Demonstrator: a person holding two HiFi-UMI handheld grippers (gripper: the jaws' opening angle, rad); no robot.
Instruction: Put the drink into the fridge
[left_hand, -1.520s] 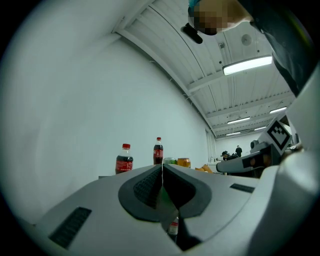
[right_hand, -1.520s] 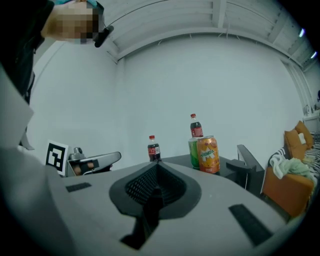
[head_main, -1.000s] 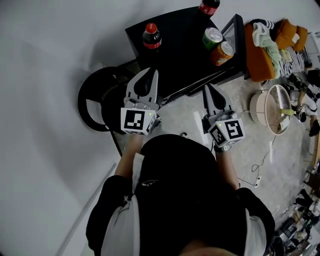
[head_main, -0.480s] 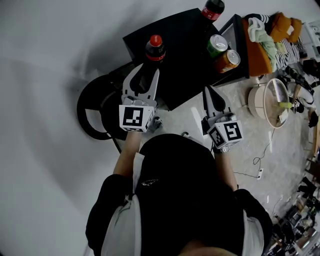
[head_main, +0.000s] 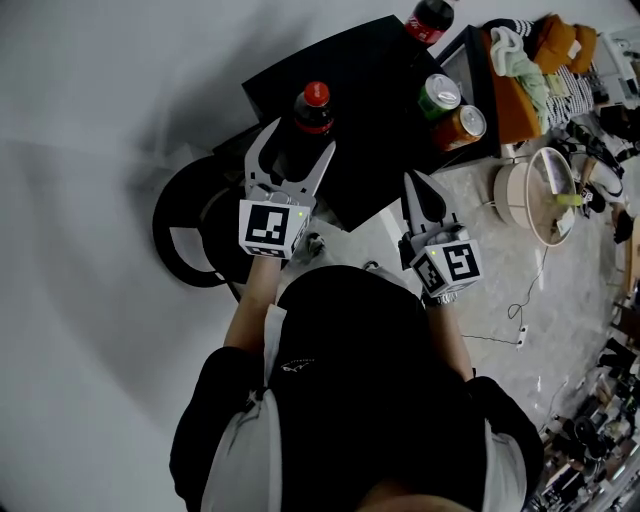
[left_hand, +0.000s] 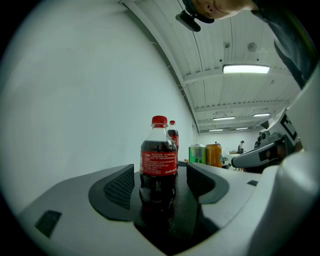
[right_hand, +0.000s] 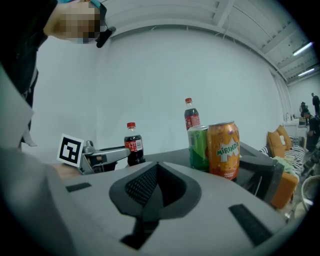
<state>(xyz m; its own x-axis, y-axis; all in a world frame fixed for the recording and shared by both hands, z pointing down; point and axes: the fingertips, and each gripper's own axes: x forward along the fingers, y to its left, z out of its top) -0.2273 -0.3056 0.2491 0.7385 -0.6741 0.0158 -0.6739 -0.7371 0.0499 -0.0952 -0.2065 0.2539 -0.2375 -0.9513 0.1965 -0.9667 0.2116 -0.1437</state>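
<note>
Fingers (left_hand: 117, 192) of the left gripper (head_main: 301, 137), whose jaws have just been opening wide and grip nothing, frame the upright red-capped dark cola bottle (left_hand: 158, 160) near the front edge of the glossy black top (head_main: 370, 80), so reaching looks to be in hand and closing on it seems next, with the shut, empty right gripper (head_main: 415, 182) alongside and the green can (head_main: 440, 97) and orange can (head_main: 466, 125) well clear behind.

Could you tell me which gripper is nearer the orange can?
Right: the right gripper is near the orange can; the left gripper, jaws just opened round a cola bottle, is farther.
</note>
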